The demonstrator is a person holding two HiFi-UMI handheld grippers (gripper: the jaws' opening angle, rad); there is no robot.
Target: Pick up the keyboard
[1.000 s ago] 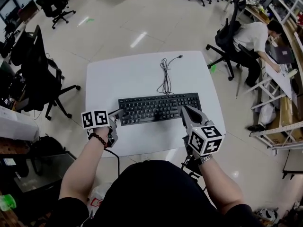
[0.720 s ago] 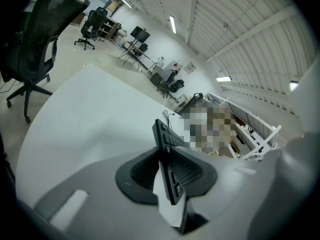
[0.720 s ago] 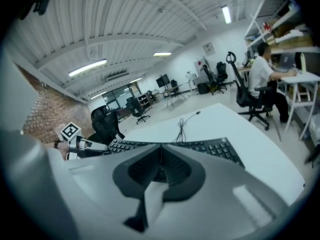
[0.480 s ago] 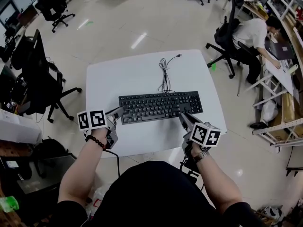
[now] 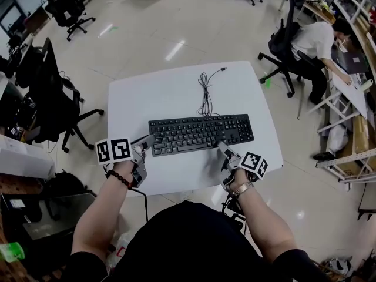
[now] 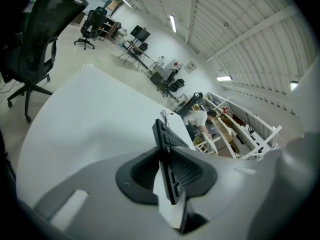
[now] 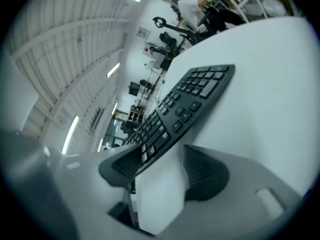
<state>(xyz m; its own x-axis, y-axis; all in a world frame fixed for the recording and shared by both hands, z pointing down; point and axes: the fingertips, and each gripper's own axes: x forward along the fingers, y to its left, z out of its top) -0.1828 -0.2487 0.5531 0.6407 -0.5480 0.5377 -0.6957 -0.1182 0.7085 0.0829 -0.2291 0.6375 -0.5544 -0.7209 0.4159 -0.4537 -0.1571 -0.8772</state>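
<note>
The black keyboard [image 5: 200, 134] lies across the middle of the white table [image 5: 170, 90], its cable [image 5: 204, 93] curling toward the far edge. My left gripper [image 5: 148, 140] is shut on the keyboard's left end. In the left gripper view the keyboard [image 6: 166, 144] stands edge-on between the pads of my left gripper [image 6: 167, 171]. My right gripper [image 5: 225, 151] is low at the keyboard's front right edge, and its jaws are opening. In the right gripper view the keyboard [image 7: 185, 109] reaches only the left pad of my right gripper [image 7: 165, 169], with bare table between the pads.
A black office chair [image 5: 50, 93] stands left of the table. A seated person [image 5: 317, 43] and another chair [image 5: 282, 40] are at the right, by desks and shelving [image 5: 352, 98]. Open floor lies beyond the table's far edge.
My right gripper has come down to the table, rolled over and gone from shut to wide open at the keyboard's front right edge. The left gripper keeps its hold on the left end.
</note>
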